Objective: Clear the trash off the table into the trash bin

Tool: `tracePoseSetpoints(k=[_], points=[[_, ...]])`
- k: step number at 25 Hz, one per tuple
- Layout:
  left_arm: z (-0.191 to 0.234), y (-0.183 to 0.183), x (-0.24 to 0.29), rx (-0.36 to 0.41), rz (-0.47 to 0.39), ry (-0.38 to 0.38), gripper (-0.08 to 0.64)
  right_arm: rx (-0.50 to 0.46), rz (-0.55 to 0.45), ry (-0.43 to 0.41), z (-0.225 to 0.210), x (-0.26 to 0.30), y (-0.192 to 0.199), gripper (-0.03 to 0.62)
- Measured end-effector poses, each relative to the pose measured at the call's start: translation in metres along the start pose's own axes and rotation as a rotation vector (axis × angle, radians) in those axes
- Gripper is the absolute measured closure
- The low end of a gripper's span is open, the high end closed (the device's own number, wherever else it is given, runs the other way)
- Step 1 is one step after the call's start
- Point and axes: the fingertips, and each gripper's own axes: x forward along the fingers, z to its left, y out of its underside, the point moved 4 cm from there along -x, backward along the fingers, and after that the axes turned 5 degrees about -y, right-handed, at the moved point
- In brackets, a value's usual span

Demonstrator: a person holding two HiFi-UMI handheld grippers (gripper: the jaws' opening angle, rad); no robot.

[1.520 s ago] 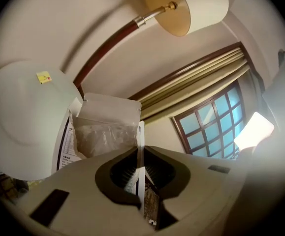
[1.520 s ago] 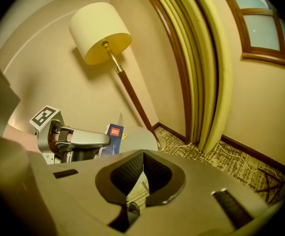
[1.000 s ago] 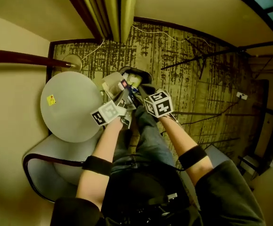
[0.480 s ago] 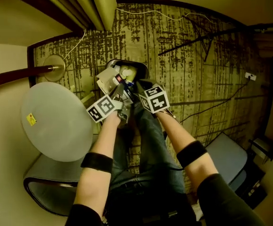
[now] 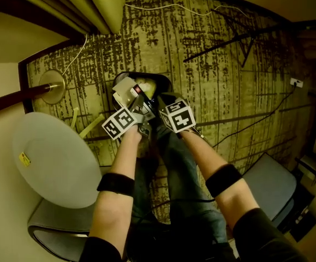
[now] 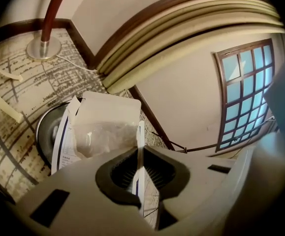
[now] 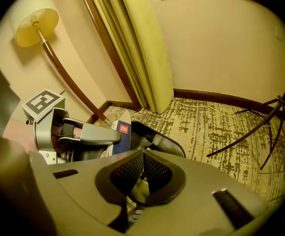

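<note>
Both grippers hang low over the black trash bin on the carpet. My left gripper is shut on a flat white paper package with blue print. In the left gripper view its edge stands clamped between the jaws of the left gripper, and the rest of the package hangs over the bin. My right gripper is just right of it, and in the right gripper view that gripper has its jaws closed above the bin's rim. A pale scrap shows beneath them; whether it is held I cannot tell.
A round grey table stands at the left with a small yellow sticker on it. A floor lamp's base sits beyond. Yellow strips lie on the carpet by the bin. A chair is below the table, and a grey seat is at right.
Both grippers have sunk toward the bin, the left still clamped on the white package. The view has tipped down, so the table has slid left and lower.
</note>
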Motion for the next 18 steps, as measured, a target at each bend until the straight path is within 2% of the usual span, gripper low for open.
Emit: tracePoseSetpoints(k=[7, 13, 14, 18], points=[[0.027, 0.011, 0.046, -0.031, 0.018, -0.018, 0.541, 0.012, 0.007, 0.017, -0.027, 0.027, 0.009, 0.592], [0.036, 0.011, 0.061, -0.039, 0.002, -0.025, 0.538, 0.036, 0.009, 0.020, -0.035, 0.035, 0.019, 0.592], [0.036, 0.010, 0.061, -0.042, -0.007, -0.022, 0.531, 0.043, 0.006, 0.020, -0.036, 0.033, 0.020, 0.592], [0.028, 0.010, 0.064, -0.042, 0.001, 0.004, 0.421, 0.044, 0.019, 0.025, -0.042, 0.032, 0.031, 0.592]])
